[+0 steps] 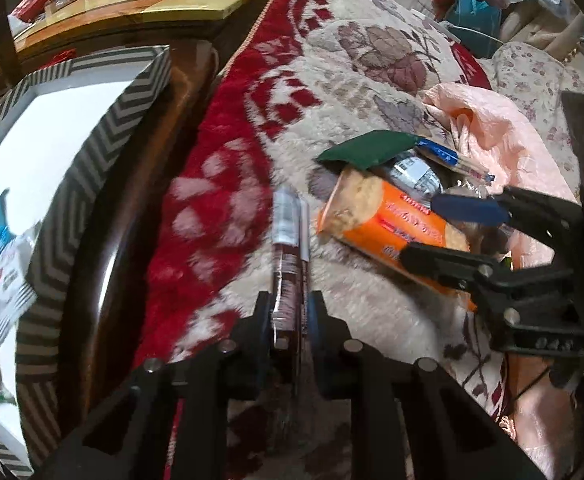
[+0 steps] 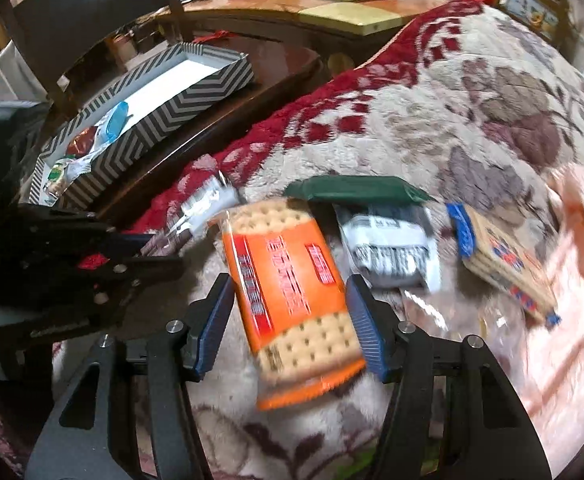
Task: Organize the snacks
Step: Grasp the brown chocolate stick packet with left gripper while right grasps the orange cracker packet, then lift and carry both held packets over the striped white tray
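My left gripper is shut on a thin maroon and silver snack packet held edge-on above the blanket. My right gripper is open with its blue pads on either side of an orange cracker packet; touching or not, I cannot tell. The right gripper also shows in the left wrist view around the same orange packet. Behind it lie a dark green packet, a silver packet and a blue-edged cracker packet. The chevron-patterned box holds several snacks.
The snacks lie on a red and cream floral blanket. A pink plastic bag is at the right. The box stands on a dark wooden table to the left. A chair stands behind it.
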Demonstrator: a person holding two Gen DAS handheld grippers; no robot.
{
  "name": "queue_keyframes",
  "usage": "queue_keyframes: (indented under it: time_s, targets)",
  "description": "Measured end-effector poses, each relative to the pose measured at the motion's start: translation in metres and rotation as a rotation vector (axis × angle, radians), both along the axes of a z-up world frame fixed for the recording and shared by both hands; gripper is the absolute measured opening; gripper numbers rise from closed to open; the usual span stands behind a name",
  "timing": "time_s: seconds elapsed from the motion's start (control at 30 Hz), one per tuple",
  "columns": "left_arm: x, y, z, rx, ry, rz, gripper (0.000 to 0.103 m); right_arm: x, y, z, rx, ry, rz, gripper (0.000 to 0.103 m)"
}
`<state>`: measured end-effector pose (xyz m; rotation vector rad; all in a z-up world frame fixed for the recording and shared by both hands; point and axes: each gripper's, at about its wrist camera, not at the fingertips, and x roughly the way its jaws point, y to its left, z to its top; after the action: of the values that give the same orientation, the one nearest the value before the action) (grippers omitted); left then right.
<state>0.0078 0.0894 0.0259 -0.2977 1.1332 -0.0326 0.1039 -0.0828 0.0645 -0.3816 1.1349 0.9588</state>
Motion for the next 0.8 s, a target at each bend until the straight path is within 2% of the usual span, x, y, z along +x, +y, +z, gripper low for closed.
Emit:
queue_keyframes:
  time_s: [0.23, 0.33, 0.4, 0.53, 0.6, 0.67, 0.8]
  targets:
    - [-0.001, 0.004, -0.007, 0.001, 0.023, 0.011, 0.017, 0.003, 0.018, -0.019, -0.072, 0.02, 0.029, 0.063]
    - [-0.001, 0.003, -0.009, 0.006, 0.028, 0.013, 0.018, 0.002, 0.012, -0.019, -0.037, 0.025, 0.005, 0.06]
    - [0.002, 0.002, -0.01, 0.013, 0.034, 0.01, 0.02, -0.003, 0.008, -0.018, -0.025, 0.01, -0.007, 0.055]
    - [0.004, -0.002, -0.013, 0.038, 0.026, 0.005, 0.02, -0.014, -0.002, -0.017, -0.011, -0.025, -0.06, 0.054]
    - [0.002, -0.003, -0.012, 0.051, 0.022, -0.007, 0.019, -0.021, -0.01, -0.015, 0.009, -0.033, -0.098, 0.054]
    - [0.0, -0.003, -0.011, 0.055, 0.02, -0.017, 0.012, -0.027, -0.019, -0.013, 0.039, -0.03, -0.142, 0.054]
    - [-0.011, 0.001, -0.006, 0.03, 0.01, -0.019, 0.01, -0.041, -0.033, -0.005, 0.084, -0.014, -0.21, 0.054]
